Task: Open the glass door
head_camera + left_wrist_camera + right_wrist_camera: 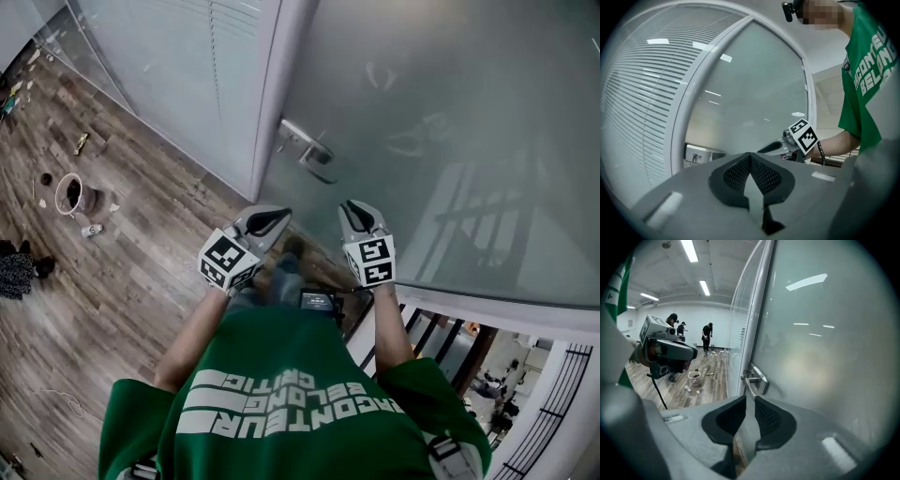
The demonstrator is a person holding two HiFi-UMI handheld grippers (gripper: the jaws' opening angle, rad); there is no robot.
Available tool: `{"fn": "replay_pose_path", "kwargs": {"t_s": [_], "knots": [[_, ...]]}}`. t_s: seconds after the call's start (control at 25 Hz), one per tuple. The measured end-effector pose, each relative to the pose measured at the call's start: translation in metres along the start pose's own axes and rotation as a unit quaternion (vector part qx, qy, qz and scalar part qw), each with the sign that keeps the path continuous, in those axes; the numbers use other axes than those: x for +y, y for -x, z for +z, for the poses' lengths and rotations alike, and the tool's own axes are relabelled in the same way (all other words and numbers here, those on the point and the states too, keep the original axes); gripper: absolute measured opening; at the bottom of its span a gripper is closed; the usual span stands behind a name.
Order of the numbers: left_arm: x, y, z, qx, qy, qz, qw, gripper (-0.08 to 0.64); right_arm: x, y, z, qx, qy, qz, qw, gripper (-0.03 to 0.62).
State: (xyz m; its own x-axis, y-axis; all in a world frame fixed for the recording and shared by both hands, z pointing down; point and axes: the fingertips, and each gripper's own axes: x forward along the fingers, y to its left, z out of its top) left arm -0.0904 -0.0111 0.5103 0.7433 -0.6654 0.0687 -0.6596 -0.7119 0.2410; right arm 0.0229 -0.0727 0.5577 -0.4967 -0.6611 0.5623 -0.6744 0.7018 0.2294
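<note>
The glass door [450, 112] is a frosted pane filling the far right of the head view. Its left edge meets a white frame post [281, 84]. A metal lever handle [305, 145] sits on that left edge, and the door lies flush with the post.

Both grippers hang in the air on the near side of the handle, and neither touches it. The right gripper [356, 211] is close to the pane and points at the handle. In the right gripper view the handle stands straight ahead of its jaws, which are spread by a narrow gap with nothing between them. The left gripper [272, 217] is just to the left of the right one, level with it. In the left gripper view its jaws are pressed together at the tips and hold nothing. Each gripper carries a cube with square markers [370, 260].

The person holding them wears a green shirt [281, 394] with white lettering.

Left of the post runs a glass wall with white blinds [187, 66]. A wooden floor [122, 253] stretches out to the left. A small bucket [73, 195] stands on it, with bits of litter around it. In the right gripper view, several people [707, 336] stand far down the room under ceiling strip lights [689, 250]. A dark railing [553, 403] shows at the near right.
</note>
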Motion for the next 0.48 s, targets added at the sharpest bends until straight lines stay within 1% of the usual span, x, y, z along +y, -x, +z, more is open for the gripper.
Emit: {"fn": "replay_pose_path", "kwargs": {"t_s": [0.12,0.24,0.36,0.48], "knots": [[0.010,-0.014,-0.008,0.010,0.010,0.010,0.9998,0.015,-0.005,-0.025,-0.007,0.018,0.018,0.017,1.000,0.068],[0.025,-0.032,-0.019,0.020,0.016,0.024,0.9994,0.015,-0.008,-0.049,-0.012,0.041,0.048,0.033,0.997,0.077],[0.028,-0.048,-0.026,0.039,0.030,0.025,0.9985,0.015,-0.009,-0.066,-0.017,0.062,0.068,0.045,0.995,0.089],[0.030,-0.058,-0.029,0.043,0.033,0.025,0.9982,0.015,-0.003,-0.075,-0.020,0.065,0.078,0.056,0.993,0.095]]}}
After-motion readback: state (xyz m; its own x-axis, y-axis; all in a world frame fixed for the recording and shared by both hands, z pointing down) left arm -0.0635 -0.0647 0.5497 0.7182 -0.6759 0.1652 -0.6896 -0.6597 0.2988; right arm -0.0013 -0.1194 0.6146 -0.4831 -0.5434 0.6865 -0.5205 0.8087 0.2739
